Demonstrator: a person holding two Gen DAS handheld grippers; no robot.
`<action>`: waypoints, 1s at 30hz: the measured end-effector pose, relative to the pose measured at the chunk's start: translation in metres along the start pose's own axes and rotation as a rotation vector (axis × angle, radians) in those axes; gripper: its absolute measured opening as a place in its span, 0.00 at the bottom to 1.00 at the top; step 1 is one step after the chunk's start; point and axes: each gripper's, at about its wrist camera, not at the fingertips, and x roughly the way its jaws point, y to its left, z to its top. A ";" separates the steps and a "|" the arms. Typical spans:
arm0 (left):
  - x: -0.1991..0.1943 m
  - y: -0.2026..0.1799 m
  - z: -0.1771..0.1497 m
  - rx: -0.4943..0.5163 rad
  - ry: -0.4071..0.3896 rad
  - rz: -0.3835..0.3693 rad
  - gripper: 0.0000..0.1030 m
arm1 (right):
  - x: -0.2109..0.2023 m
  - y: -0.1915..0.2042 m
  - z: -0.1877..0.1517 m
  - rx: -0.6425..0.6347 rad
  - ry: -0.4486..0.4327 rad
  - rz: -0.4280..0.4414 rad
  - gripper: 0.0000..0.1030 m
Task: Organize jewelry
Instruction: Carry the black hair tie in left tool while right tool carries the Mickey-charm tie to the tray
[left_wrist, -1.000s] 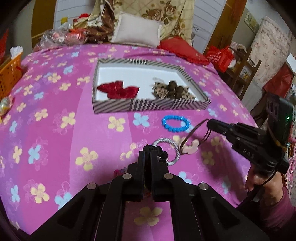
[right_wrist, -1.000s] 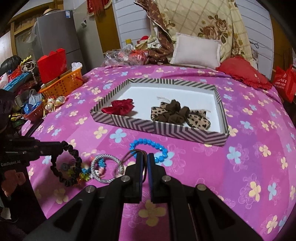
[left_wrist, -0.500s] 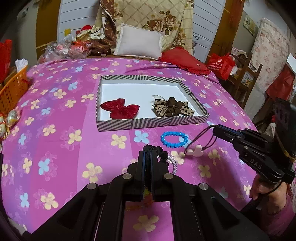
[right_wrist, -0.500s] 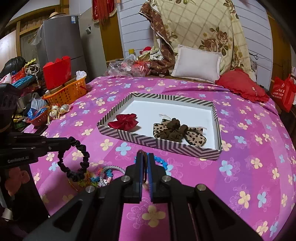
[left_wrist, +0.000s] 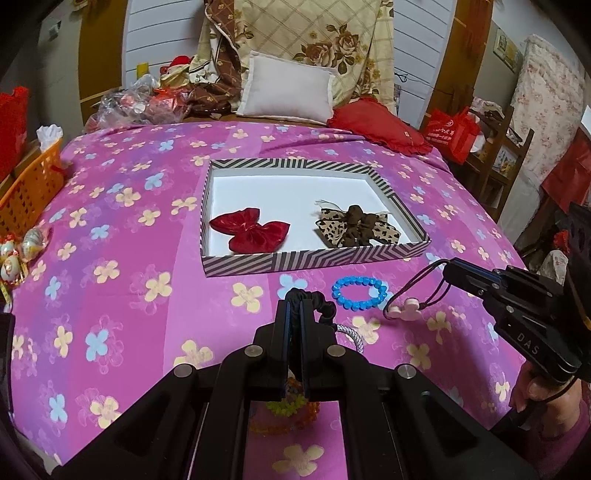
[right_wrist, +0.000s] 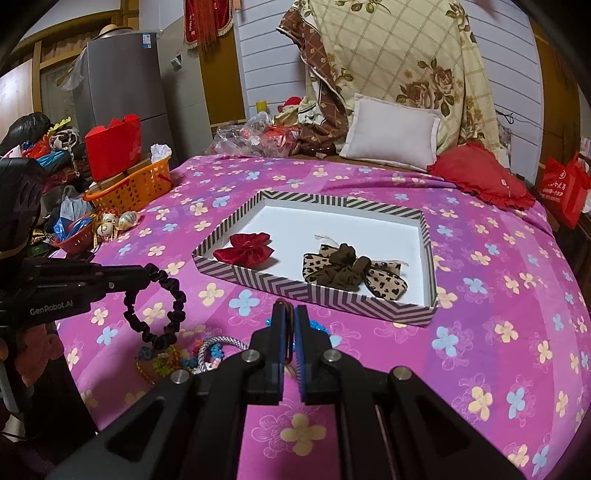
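Observation:
A striped box (left_wrist: 314, 260) (right_wrist: 317, 293) lies on the pink bedspread; it holds a red bow (left_wrist: 249, 232) (right_wrist: 244, 249) and a leopard bow (left_wrist: 354, 226) (right_wrist: 352, 271). My left gripper (left_wrist: 294, 301) (right_wrist: 146, 275) is shut on a black scrunchie (left_wrist: 319, 302) (right_wrist: 162, 306), held above the bed in front of the box. My right gripper (right_wrist: 290, 308) (left_wrist: 448, 269) is shut on a dark hair tie with a pink charm (left_wrist: 406, 310), hanging just over the bed. A blue bead bracelet (left_wrist: 359, 292) lies between the grippers.
A silver braided ring (right_wrist: 218, 349) and colourful bead pieces (right_wrist: 162, 360) lie on the bed near the front. An orange basket (right_wrist: 129, 188) and clutter stand at the left edge. Pillows (right_wrist: 391, 136) are at the back.
Both grippers have lifted and pulled back from the bed, each carrying its hair tie. The black scrunchie and the charm tie now hang higher.

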 end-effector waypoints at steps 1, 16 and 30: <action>0.000 0.000 0.000 0.001 0.000 0.002 0.00 | 0.000 0.000 0.000 0.000 0.001 0.000 0.05; 0.009 0.006 0.013 -0.008 -0.007 0.049 0.00 | 0.007 -0.006 0.004 0.000 0.018 -0.012 0.05; 0.017 0.008 0.027 0.002 -0.015 0.067 0.00 | 0.011 -0.009 0.016 -0.013 0.014 -0.016 0.05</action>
